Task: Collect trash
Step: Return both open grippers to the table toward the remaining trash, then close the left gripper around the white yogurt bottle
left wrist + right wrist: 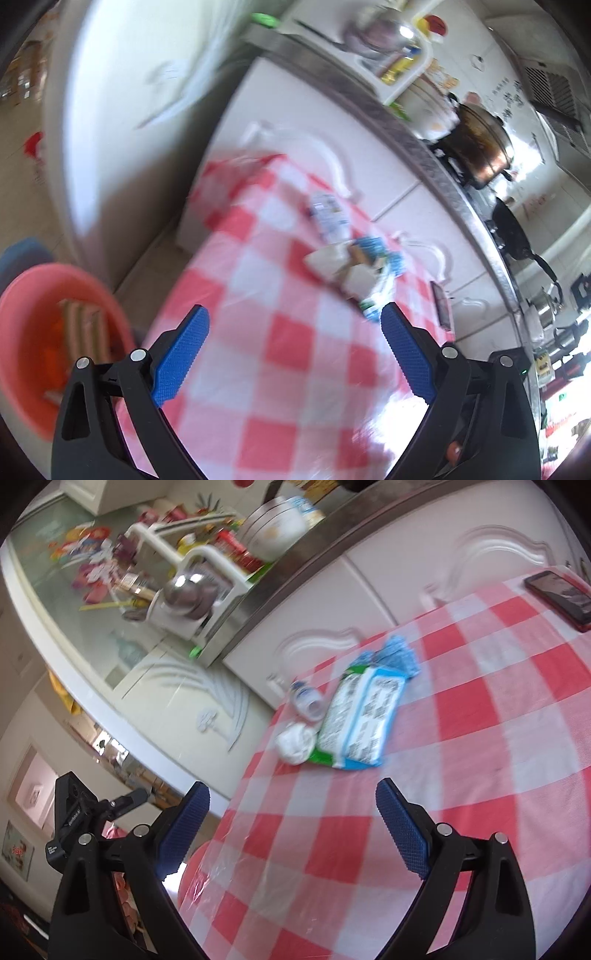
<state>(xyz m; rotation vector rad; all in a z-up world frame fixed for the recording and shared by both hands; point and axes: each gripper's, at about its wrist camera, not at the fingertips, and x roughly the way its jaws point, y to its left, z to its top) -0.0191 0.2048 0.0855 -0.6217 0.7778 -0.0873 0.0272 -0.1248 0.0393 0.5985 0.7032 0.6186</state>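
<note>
Checkered table, wipes pack, bottle, tissue, phone

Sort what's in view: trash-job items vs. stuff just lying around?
Job:
- crumpled white tissue ball
- blue-and-white printed wipes packet
- small clear plastic bottle lying on its side
- crumpled blue wrapper
- pink plastic basin, likely the bin

Lying about:
- dark red-edged phone
- steel pot
- black frying pan

We see bare checked desk before the wipes pack; tissue wad, bottle and phone crowd beyond.
</note>
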